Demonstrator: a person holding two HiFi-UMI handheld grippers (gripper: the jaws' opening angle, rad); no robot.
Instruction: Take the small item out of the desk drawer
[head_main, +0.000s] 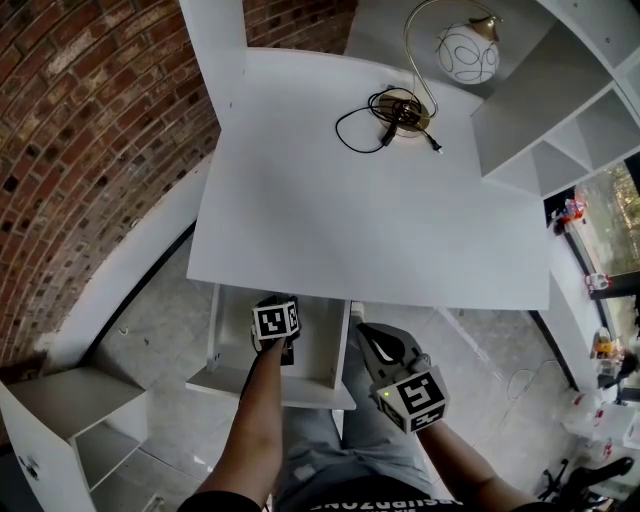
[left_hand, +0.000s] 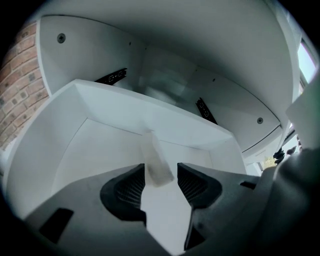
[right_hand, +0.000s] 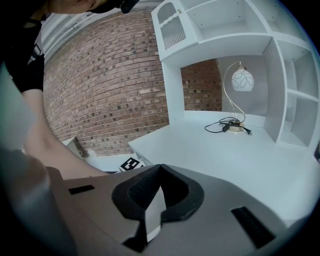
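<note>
Head view, drawer (head_main: 232, 345): stands open below the front edge of the bench (head_main: 380, 230), so you can reach in from above.
Head view, left tongs (head_main: 284, 350): sit low inside the drawer, near its middle. The item is hidden beneath them in this view.
Head view, right tongs (head_main: 368, 336): held outside the drawer, just beside its right wall and clear of the left arm. Judged idle.
Head view, desk lamp (head_main: 466, 52) and cable (head_main: 365, 122): at the far end of the bench, well apart from the work.
Left gripper view, small translucent block (left_hand: 156, 162): lies on the drawer floor. Its long axis runs toward the drawer's back wall, and its near end sits between the tong tips.
Left gripper view, left tongs: spread and straddling the block. On the left the tong is at the block's edge; on the right a sliver of drawer floor shows. Judged not yet clamped. The tongs line up along the block so they can meet its long sides.
Left gripper view, next step: judged to be closing on the block, then lifting it straight up clear of the drawer walls.
Left gripper view, risk: the block looks smooth and narrow, so a hold at the tips alone may let it pivot.
Right gripper view, right tongs: pressed together at the tips with nothing between them, pointing across the bench top toward the lamp.
Right gripper view, marker cube (right_hand: 131, 163): the left tongs' cube shows below the bench edge, consistent with a low reach into the drawer.
</note>
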